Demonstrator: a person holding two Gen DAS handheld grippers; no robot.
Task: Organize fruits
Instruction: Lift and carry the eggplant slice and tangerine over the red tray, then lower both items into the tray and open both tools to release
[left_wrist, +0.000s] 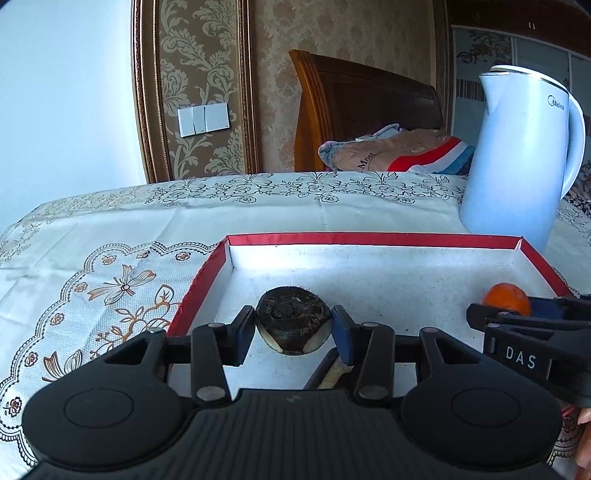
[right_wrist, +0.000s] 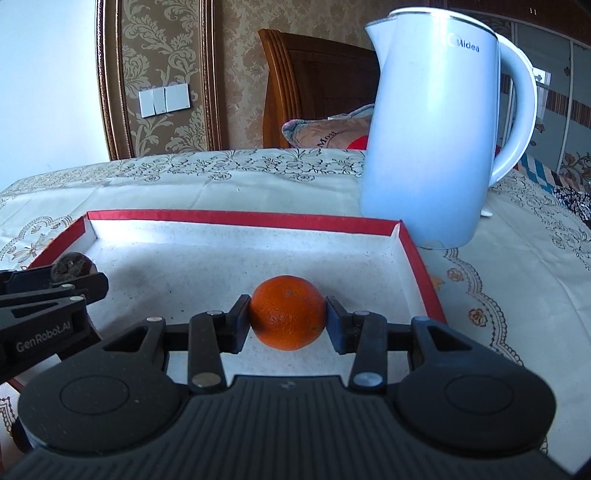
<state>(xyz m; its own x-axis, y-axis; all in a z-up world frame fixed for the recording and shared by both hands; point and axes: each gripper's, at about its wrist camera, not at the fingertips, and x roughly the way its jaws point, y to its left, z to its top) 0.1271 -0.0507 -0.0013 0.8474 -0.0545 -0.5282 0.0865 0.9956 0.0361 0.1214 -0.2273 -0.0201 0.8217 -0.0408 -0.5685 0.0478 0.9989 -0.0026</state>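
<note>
Your right tongs (right_wrist: 288, 314) grip the orange (right_wrist: 287, 312) and your left tongs (left_wrist: 293, 325) clamp a dark hairy fruit (left_wrist: 291, 317), both low over the red-rimmed tray (right_wrist: 236, 216). Neither is released yet; setting them down seems all that's left.

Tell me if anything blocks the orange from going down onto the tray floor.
Nothing visible does. The orange sits clamped in the right hand-held gripper over bare tray floor. The dark fruit in the left hand-held gripper is off to the tray's left side.
</note>
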